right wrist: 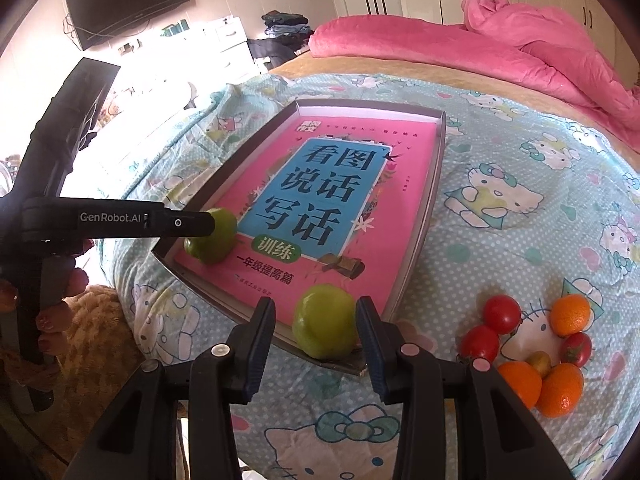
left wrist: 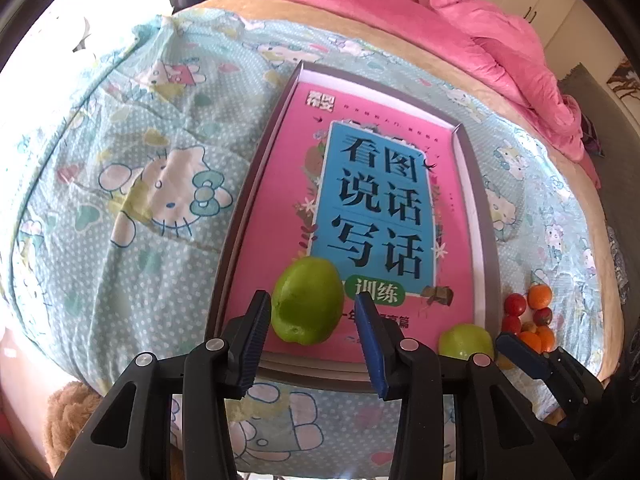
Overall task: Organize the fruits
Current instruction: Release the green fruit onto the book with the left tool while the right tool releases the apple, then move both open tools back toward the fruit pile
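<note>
Left wrist view
- Left gripper (left wrist: pixel 312 320): spread wide, a green fruit (left wrist: pixel 307 301) between the fingers; near finger (left wrist: pixel 256 334) at or very close to its skin, far finger just beside it; contact not certain, no squeeze visible.
- Green fruit: resting on the pink book (left wrist: pixel 360 216) at the near left corner of the grey tray (left wrist: pixel 486 240).
- Second green fruit (left wrist: pixel 466 342): at the tray's near right corner.
- Right gripper (left wrist: pixel 520 354): only one blue finger in sight beside that fruit; opening not readable here.
- Small fruits (left wrist: pixel 530 316): red and orange, clustered on the bedspread (left wrist: pixel 120 200) right of the tray.

Right wrist view
- Right gripper (right wrist: pixel 316 330): wide apart, green fruit (right wrist: pixel 325 321) between the fingers, gaps on both sides.
- That fruit: on the tray's near corner.
- Left gripper (right wrist: pixel 200 224): side-on, tip against the other green fruit (right wrist: pixel 212 235).
- Tomatoes and oranges (right wrist: pixel 532 344): on the bedspread, right of the gripper, apart from the tray.
</note>
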A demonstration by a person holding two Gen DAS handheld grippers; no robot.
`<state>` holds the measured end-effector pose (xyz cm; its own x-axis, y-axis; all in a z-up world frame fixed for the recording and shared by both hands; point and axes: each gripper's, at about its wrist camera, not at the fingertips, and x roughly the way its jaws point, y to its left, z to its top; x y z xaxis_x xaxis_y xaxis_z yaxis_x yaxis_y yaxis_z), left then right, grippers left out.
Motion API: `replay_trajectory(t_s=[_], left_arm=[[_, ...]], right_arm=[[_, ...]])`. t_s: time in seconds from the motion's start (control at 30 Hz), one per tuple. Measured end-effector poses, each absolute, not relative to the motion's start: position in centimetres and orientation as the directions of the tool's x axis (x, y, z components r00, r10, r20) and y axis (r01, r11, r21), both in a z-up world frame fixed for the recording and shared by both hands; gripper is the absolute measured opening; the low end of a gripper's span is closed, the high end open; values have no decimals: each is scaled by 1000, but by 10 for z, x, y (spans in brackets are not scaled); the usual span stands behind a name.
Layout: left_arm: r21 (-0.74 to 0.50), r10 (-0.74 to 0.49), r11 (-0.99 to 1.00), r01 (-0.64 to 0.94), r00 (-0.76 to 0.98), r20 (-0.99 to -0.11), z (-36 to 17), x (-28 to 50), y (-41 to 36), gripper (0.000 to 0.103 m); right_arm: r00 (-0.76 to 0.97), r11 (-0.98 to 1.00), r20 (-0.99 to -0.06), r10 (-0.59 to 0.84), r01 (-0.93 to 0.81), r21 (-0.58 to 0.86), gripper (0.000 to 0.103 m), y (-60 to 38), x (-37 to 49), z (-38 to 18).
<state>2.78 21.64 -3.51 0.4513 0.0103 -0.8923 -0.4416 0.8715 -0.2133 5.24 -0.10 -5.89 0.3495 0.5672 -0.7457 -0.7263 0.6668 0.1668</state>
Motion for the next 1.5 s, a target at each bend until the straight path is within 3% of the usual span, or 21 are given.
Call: replay_trajectory(t_s=[0.33,0.5,1.5], left_arm=[[-199,31,895,-400,499,-866,-13,25,202,66],[-192,31,913,-361,529,-848,-1,25,189,73],[-157,-22,970,-185,579,-815,35,29,108,75]], right_arm=[[366,673,-725,583,-717,179,47,-9,50,-51],[391,686,-706,590,-705,182,56,-18,47,-46],[594,814,-607,528,-557,164,61,-126,58,-7]])
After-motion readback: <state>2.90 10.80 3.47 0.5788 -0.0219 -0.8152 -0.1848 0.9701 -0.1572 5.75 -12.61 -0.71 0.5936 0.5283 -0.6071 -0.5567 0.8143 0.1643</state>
